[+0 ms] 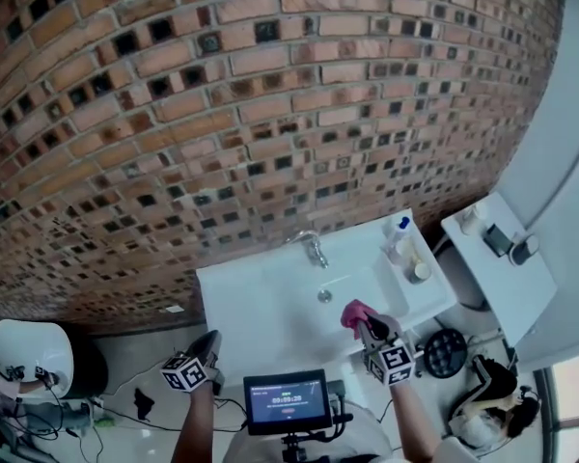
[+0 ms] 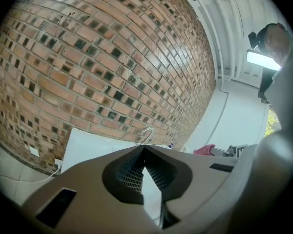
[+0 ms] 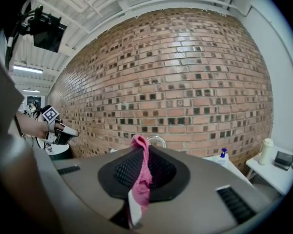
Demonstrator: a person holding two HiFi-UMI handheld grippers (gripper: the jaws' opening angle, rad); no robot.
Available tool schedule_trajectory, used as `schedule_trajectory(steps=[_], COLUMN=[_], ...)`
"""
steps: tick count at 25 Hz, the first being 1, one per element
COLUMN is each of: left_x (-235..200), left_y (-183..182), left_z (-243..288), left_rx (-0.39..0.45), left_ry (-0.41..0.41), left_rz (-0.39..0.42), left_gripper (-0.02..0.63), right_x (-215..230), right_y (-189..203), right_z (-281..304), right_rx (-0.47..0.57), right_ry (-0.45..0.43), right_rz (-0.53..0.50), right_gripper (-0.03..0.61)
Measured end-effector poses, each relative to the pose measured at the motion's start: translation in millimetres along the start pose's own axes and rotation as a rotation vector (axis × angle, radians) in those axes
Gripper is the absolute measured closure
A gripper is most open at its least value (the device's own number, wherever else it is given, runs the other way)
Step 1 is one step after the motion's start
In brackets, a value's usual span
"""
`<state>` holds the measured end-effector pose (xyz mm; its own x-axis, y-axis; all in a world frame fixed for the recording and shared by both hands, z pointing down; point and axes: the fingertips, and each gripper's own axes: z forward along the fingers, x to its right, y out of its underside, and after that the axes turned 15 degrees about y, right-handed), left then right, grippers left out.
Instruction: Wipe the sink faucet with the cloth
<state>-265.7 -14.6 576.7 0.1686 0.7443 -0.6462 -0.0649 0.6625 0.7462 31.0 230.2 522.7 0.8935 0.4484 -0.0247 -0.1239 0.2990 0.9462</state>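
Observation:
A chrome faucet point(image 1: 314, 248) stands at the back of a white sink point(image 1: 270, 307) against the brick wall; it also shows as a chrome faucet point(image 2: 146, 132) and a chrome faucet point(image 3: 157, 140) just beyond each gripper's jaws. My right gripper point(image 1: 364, 326) is shut on a pink cloth point(image 1: 355, 313), held over the basin's front right, short of the faucet. The pink cloth point(image 3: 142, 174) hangs pinched between the jaws. My left gripper point(image 1: 212, 340) hovers in front of the sink's left corner, its jaws shut with nothing between them point(image 2: 142, 152).
A soap bottle with a blue pump point(image 1: 399, 234) and a small jar point(image 1: 420, 271) stand on the sink's right rim. A white side shelf point(image 1: 507, 287) holds small items. A white toilet point(image 1: 31, 355) sits at the left. A screen point(image 1: 288, 401) is mounted below.

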Motion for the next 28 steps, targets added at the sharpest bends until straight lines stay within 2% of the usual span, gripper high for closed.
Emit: schedule_trajectory(steps=[4,8,20,25,28], left_x=[9.9,13.8,20.7,29.6,39.6], left_y=[3.3,15.9,14.3,6.8,8.6], left_z=[9.4,9.9,17.5,27.0,35.6], left_rx=[-0.015,-0.026,-0.063,-0.065,-0.061], left_ry=[0.022,0.017,0.034,0.056,0.089], left_rz=[0.002,-0.022,0.000,0.032,0.045], left_gripper=[0.614,0.614,0.614,0.614,0.614], right_x=[2.3,12.7,37.5,64.5,78.7], right_y=[-3.0,6.1,11.9,-12.4,-25.2], right_z=[3.3,2.7,-6.9,-21.7,-28.6], right_rx=[0.028,0.028,0.028,0.081,0.118], right_ry=[0.000,0.021,0.073,0.151,0.164], right_rz=[0.003,0.057,0.146,0.271,0.304], right_gripper=[0.543,0.545,0.545,0.545,0.545])
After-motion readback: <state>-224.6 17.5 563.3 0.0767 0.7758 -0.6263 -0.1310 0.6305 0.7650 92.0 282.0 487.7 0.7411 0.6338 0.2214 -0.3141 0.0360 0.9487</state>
